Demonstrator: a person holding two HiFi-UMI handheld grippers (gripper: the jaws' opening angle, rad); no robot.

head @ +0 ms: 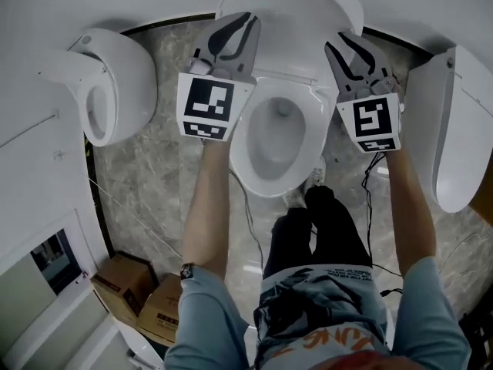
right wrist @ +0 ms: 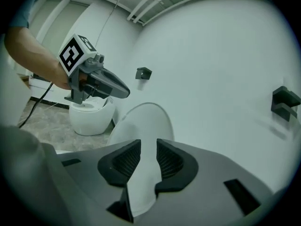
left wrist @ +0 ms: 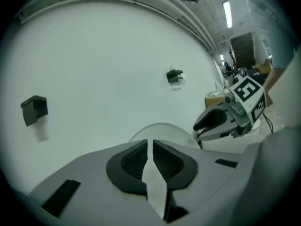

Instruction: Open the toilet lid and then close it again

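Note:
The white toilet [head: 248,168] stands in front of me with its lid [head: 296,10] raised and leaning back at the wall. Its seat is down and the bowl is uncovered. My left gripper [head: 248,18] hangs at the lid's left edge, jaws shut to a thin slit with nothing between them. In the left gripper view the lid [left wrist: 162,130] shows as a pale arc beyond the left gripper [left wrist: 150,144]. My right gripper [head: 344,45] is at the lid's right side. In its own view the right gripper [right wrist: 148,144] is open, and the lid [right wrist: 143,121] stands beyond the gap, untouched.
Two more white toilets stand on the marble floor, one at the left [head: 108,91] and one at the right [head: 454,129]. Cardboard boxes [head: 131,287] sit at the lower left. Black cables trail by my feet. Dark brackets [left wrist: 34,109] hang on the white wall.

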